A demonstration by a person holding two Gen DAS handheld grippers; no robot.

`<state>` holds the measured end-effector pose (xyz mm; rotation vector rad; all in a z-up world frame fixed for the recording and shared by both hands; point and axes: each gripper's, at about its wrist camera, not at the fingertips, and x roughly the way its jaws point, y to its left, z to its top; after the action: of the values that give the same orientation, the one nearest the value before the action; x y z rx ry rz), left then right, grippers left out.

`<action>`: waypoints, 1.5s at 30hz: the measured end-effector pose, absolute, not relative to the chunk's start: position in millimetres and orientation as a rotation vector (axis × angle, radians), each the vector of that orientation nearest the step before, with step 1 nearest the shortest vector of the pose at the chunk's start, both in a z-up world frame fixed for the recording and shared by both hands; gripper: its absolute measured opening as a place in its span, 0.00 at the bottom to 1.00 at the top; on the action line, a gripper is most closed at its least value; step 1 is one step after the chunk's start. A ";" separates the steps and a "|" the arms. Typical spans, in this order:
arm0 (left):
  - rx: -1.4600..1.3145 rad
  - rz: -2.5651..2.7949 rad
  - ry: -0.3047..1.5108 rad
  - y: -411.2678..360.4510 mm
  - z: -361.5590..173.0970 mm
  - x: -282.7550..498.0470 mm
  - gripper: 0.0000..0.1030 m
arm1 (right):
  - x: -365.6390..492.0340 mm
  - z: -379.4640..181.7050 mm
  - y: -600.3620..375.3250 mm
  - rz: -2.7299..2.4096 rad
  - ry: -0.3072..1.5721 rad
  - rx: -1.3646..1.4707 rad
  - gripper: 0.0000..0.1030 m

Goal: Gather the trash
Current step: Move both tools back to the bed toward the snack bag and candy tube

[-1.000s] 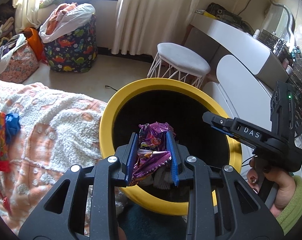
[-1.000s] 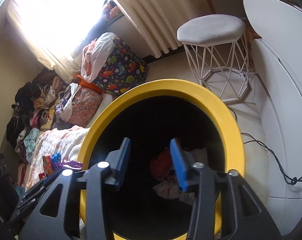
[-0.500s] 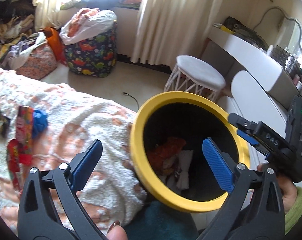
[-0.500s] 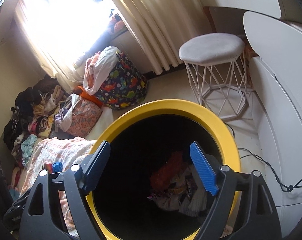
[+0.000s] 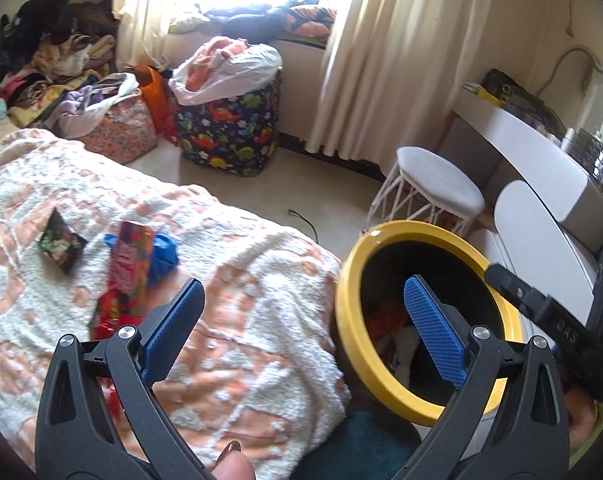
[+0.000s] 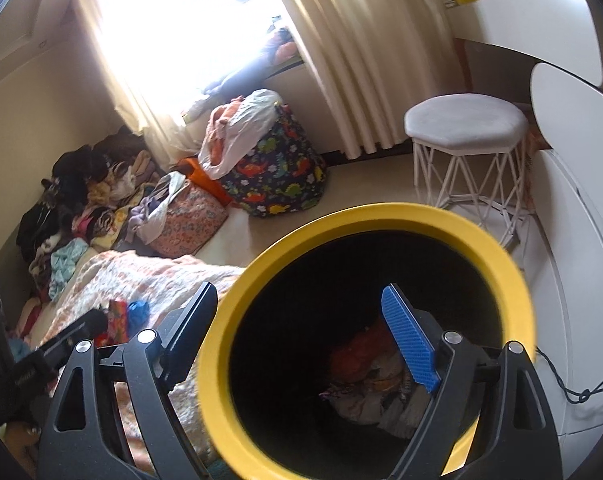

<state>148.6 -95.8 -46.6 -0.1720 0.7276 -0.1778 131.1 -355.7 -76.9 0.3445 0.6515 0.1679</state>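
Both tongs empty: left tongs [image 5: 301,320] wide, right tongs [image 6: 297,336] opening; crumpled wrappers [image 6: 365,376] inside yellow-rimmed bin [image 6: 365,216].

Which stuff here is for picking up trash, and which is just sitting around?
For the job: yellow bin, red wrapper, blue wrapper, dark packet, both open grippers.

Just lying about: stool, dinosaur basket, clothes pile, curtains.

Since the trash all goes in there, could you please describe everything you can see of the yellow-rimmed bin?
The bin is round, with a thick, smooth yellow rim that looks like plastic and a dark inside. It stands upright and open beside the blanket-covered bed, whose blanket edge seems to touch its side. At the bottom lies crumpled trash: red, white and purple wrappers. No gripper touches it.
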 end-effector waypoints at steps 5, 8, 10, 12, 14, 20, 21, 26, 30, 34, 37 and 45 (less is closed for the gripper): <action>-0.201 -0.134 0.717 -74.7 -45.2 147.8 0.89 | 128.6 -76.5 -331.2 0.220 0.666 0.307 0.79; -0.218 -0.109 0.711 -60.7 -45.0 147.1 0.89 | 126.6 -77.2 -318.0 0.251 0.674 0.285 0.80; -0.232 -0.091 0.707 -50.5 -45.0 146.4 0.89 | 125.2 -77.6 -309.0 0.269 0.680 0.273 0.80; -0.247 -0.069 0.704 -39.0 -45.9 145.6 0.89 | 124.1 -78.0 -299.7 0.287 0.689 0.261 0.80; -0.260 -0.051 0.702 -28.5 -46.1 145.8 0.89 | 123.2 -78.4 -291.2 0.305 0.696 0.246 0.80; -0.299 0.004 0.698 2.2 -50.7 143.1 0.89 | 122.8 -78.5 -264.1 0.350 0.717 0.205 0.80; -0.305 0.009 0.697 6.4 -51.5 143.1 0.89 | 123.2 -78.3 -259.9 0.356 0.720 0.198 0.80; -0.333 0.037 0.695 24.7 -55.4 141.4 0.89 | 126.3 -77.8 -239.2 0.390 0.731 0.160 0.80; -0.351 0.057 0.696 37.2 -58.9 140.4 0.89 | 129.1 -77.8 -221.2 0.418 0.738 0.128 0.80; -0.370 0.079 0.698 50.8 -63.6 140.6 0.89 | 134.5 -77.3 -201.3 0.451 0.743 0.097 0.80; -0.383 0.111 0.696 66.4 -68.4 141.0 0.89 | 143.0 -79.4 -185.8 0.479 0.755 0.084 0.80; -0.452 0.210 0.707 114.3 -82.0 144.8 0.86 | 164.3 -92.1 -143.8 0.539 0.811 0.069 0.79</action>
<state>144.8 114.3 -82.0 -0.4517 0.7070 0.2100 164.3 -143.8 -92.1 0.0686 0.8111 0.5391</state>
